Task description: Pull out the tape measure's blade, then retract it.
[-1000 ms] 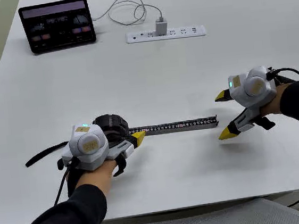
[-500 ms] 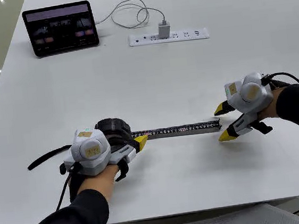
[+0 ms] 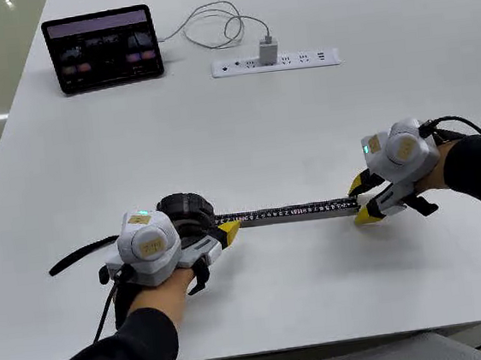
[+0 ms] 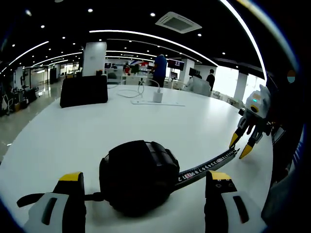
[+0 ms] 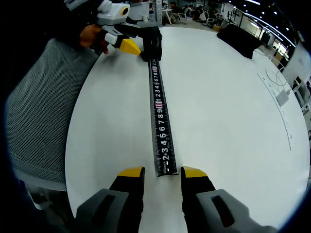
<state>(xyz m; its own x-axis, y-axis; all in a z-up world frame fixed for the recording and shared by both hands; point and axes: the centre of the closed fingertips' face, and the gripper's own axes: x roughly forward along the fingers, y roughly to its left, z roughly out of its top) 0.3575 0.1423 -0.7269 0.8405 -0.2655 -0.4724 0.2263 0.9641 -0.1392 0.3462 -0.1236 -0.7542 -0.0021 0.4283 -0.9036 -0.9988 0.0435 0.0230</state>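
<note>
**Tape measure.** In the head view the black tape measure case (image 3: 185, 211) lies on the white table (image 3: 245, 136) at 7 o'clock from the view's centre. The blade (image 3: 291, 212) is drawn out of the case and lies flat on the table, running toward 3 o'clock. A black strap (image 3: 78, 255) trails from the case toward 9 o'clock.

**Left gripper.** In the left gripper view the left gripper (image 4: 144, 178) has its jaws spread wide, one on each side of the case. A gap shows between each yellow-tipped jaw and the case, so nothing is pinched. The blade leaves the case toward 3 o'clock, just inside the jaw on that side.

**Right gripper.** In the head view the right gripper (image 3: 361, 200) sits at 4 o'clock, at the blade's free end. In the right gripper view the jaws are spread, with the end of the blade lying between their tips. A narrow gap shows on each side, and the jaws do not clamp the blade. The printed scale runs away toward 12 o'clock, to the case.

**Other items.** A tablet (image 3: 104, 48) stands at 11 o'clock. A power strip (image 3: 297, 60) lies at 12 o'clock, with a charger (image 3: 268, 52) plugged in and a cable (image 3: 206, 20) looped behind it.
</note>
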